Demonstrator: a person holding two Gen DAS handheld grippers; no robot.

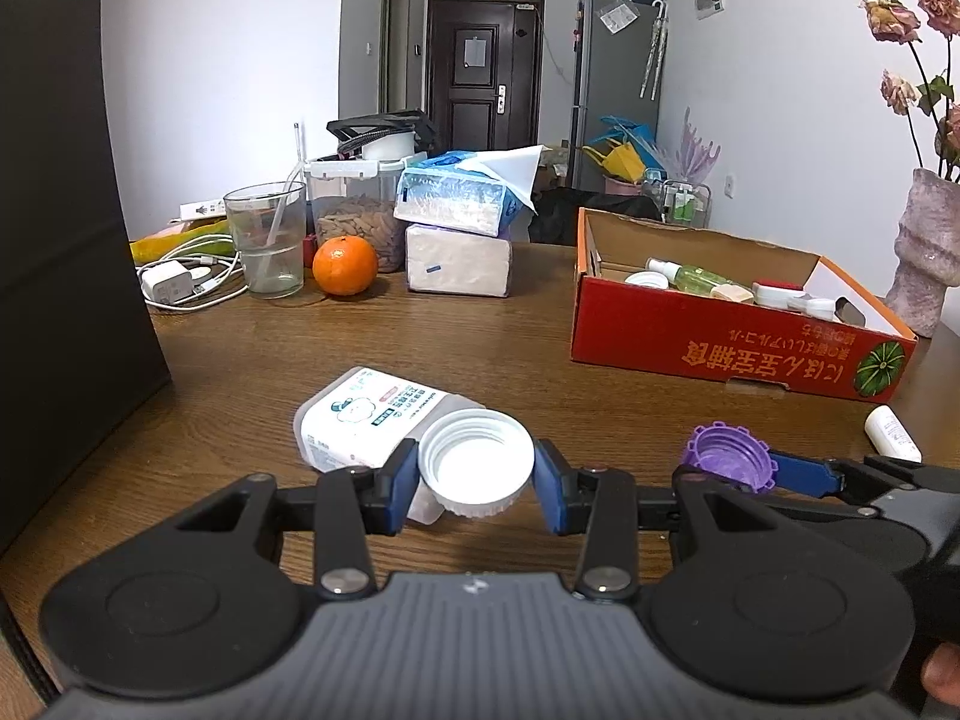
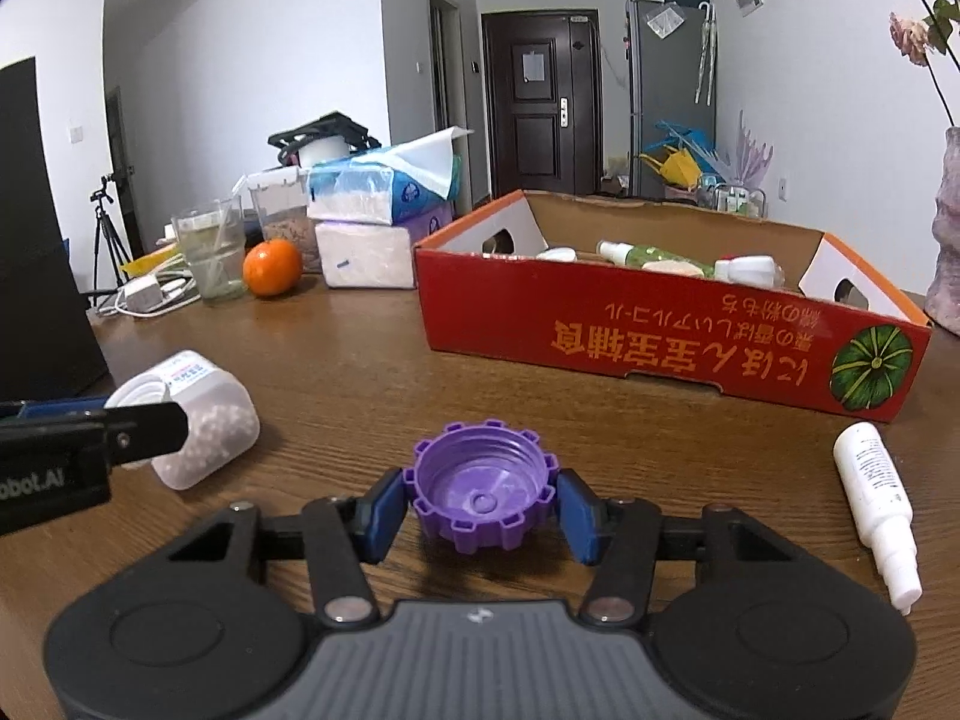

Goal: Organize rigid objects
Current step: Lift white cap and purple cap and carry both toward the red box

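My left gripper (image 1: pixel 476 483) is shut on a white screw cap (image 1: pixel 477 461), open side up, just above the wooden table. Behind it a white pill bottle (image 1: pixel 360 417) lies on its side; it also shows in the right wrist view (image 2: pixel 204 420). My right gripper (image 2: pixel 485 501) is shut on a purple toothed cap (image 2: pixel 480 492), open side up; that cap also shows in the left wrist view (image 1: pixel 726 456). A red cardboard box (image 2: pixel 660 348) holding several small bottles stands at the right. A white spray bottle (image 2: pixel 876 489) lies on the table in front of it.
At the back left stand a glass (image 1: pixel 264 240), an orange (image 1: pixel 345 265), a charger with cable (image 1: pixel 174 282), stacked tissue packs (image 1: pixel 459 240) and a jar of nuts (image 1: pixel 360 222). A black panel (image 1: pixel 60 180) rises at the left. A vase (image 1: pixel 927 252) stands at the far right.
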